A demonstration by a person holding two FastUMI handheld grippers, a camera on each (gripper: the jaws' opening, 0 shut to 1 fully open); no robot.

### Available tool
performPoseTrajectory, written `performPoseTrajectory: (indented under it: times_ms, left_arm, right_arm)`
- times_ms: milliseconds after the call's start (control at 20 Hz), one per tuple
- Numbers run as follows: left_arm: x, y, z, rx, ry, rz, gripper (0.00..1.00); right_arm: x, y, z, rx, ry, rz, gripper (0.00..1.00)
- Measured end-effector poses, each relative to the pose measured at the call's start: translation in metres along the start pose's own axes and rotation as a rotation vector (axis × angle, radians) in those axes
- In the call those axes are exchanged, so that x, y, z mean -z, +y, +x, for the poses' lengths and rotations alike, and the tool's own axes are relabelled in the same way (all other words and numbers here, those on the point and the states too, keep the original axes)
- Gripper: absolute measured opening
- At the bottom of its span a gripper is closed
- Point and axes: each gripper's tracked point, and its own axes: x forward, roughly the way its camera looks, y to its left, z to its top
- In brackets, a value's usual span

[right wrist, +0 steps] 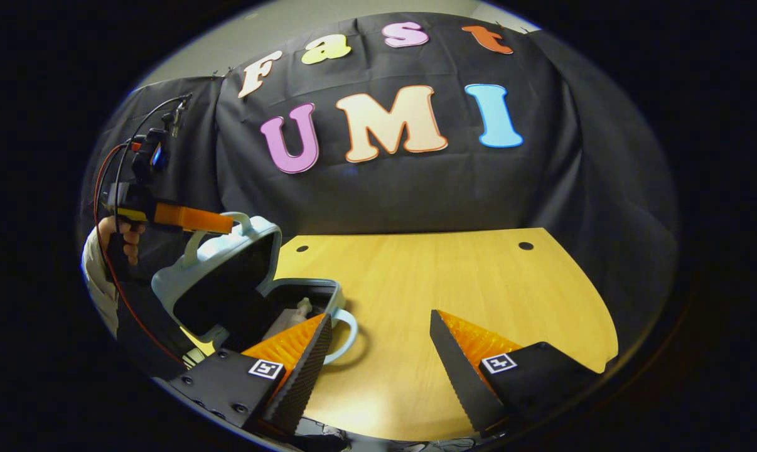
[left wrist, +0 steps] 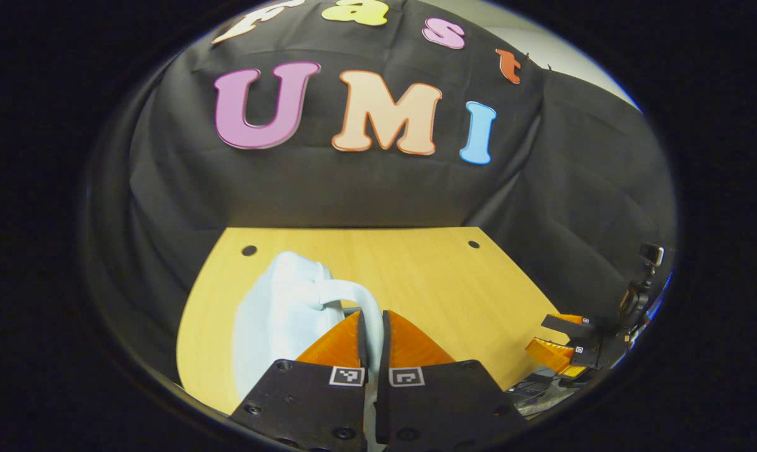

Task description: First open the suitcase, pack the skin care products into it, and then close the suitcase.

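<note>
A pale blue suitcase (right wrist: 221,257) stands at the left of the wooden table (right wrist: 447,270), its lid (left wrist: 278,307) tilted up about halfway over the base (right wrist: 328,289). My left gripper (left wrist: 373,326) is shut on the lid's handle (left wrist: 353,292); in the right gripper view the left gripper (right wrist: 228,221) holds that handle from above. A pale skin care bottle (right wrist: 300,311) lies inside the base, partly hidden. My right gripper (right wrist: 378,315) hangs open over the table just right of the suitcase, holding nothing. In the left gripper view the right gripper (left wrist: 560,342) sits at the far right.
A hand (right wrist: 124,242) and pale sleeve hold the left gripper at the left edge, with cables trailing. The base's own handle (right wrist: 352,333) sticks out toward my right gripper. Two small holes (right wrist: 526,245) mark the table's back edge.
</note>
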Motion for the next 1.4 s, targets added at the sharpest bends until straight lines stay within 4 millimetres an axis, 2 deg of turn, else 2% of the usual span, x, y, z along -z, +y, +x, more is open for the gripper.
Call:
performPoseTrajectory:
  times_ms: [50,100,150,350,450,500,550,600,750,950,1000,1050,1150,1250,1300,1350,1400]
  left_arm:
    - [0.010,-0.009,0.010,0.014,0.021,-0.001,0.00]
    - [0.018,-0.017,0.020,0.023,0.042,0.002,0.00]
    - [0.028,-0.024,0.029,0.034,0.068,0.003,0.00]
    - [0.070,-0.045,0.052,0.068,0.162,0.000,0.00]
    - [0.086,-0.050,0.067,0.069,0.197,0.009,0.00]
    - [0.094,-0.053,0.073,0.066,0.214,0.012,0.00]
    - [0.102,-0.055,0.079,0.064,0.230,0.015,0.00]
    - [0.110,-0.057,0.084,0.058,0.247,0.021,0.00]
    - [0.131,-0.060,0.094,0.044,0.288,0.039,0.00]
    - [0.147,-0.062,0.107,0.014,0.305,0.053,0.00]
    - [0.150,-0.063,0.109,-0.008,0.301,0.055,0.04]
    - [0.147,-0.062,0.111,-0.035,0.283,0.061,0.08]
    - [0.121,-0.060,0.109,-0.075,0.165,0.096,0.47]
    - [0.086,-0.071,0.100,-0.112,0.020,0.144,0.86]
    - [0.063,-0.076,0.094,-0.127,-0.068,0.157,0.95]
    - [0.039,-0.082,0.083,-0.143,-0.165,0.164,0.98]
    - [0.014,-0.087,0.072,-0.155,-0.268,0.164,0.99]
  right_arm:
    - [0.001,-0.008,-0.002,0.013,0.001,0.004,0.98]
    - [0.002,-0.017,-0.005,0.027,0.002,0.006,0.94]
    - [0.004,-0.024,-0.008,0.039,0.005,0.007,0.98]
    - [0.011,-0.048,-0.018,0.077,0.018,0.016,0.98]
    - [0.014,-0.054,-0.023,0.088,0.024,0.014,0.98]
    - [0.016,-0.057,-0.025,0.091,0.027,0.011,0.94]
    - [0.018,-0.060,-0.026,0.095,0.031,0.008,0.94]
    - [0.018,-0.063,-0.027,0.097,0.034,0.006,0.98]
    - [0.021,-0.073,-0.031,0.107,0.040,0.003,0.98]
    - [0.023,-0.089,-0.034,0.123,0.048,0.013,0.98]
    - [0.022,-0.091,-0.034,0.124,0.046,0.016,0.94]
    - [0.020,-0.092,-0.034,0.123,0.042,0.017,0.98]
    - [0.015,-0.091,-0.033,0.119,0.031,0.014,0.98]
    - [0.005,-0.088,-0.031,0.109,0.009,0.014,0.98]
    - [-0.004,-0.086,-0.030,0.104,-0.011,0.017,0.99]
    - [-0.014,-0.084,-0.029,0.100,-0.039,0.020,0.99]
    - [-0.028,-0.081,-0.029,0.101,-0.075,0.023,0.94]
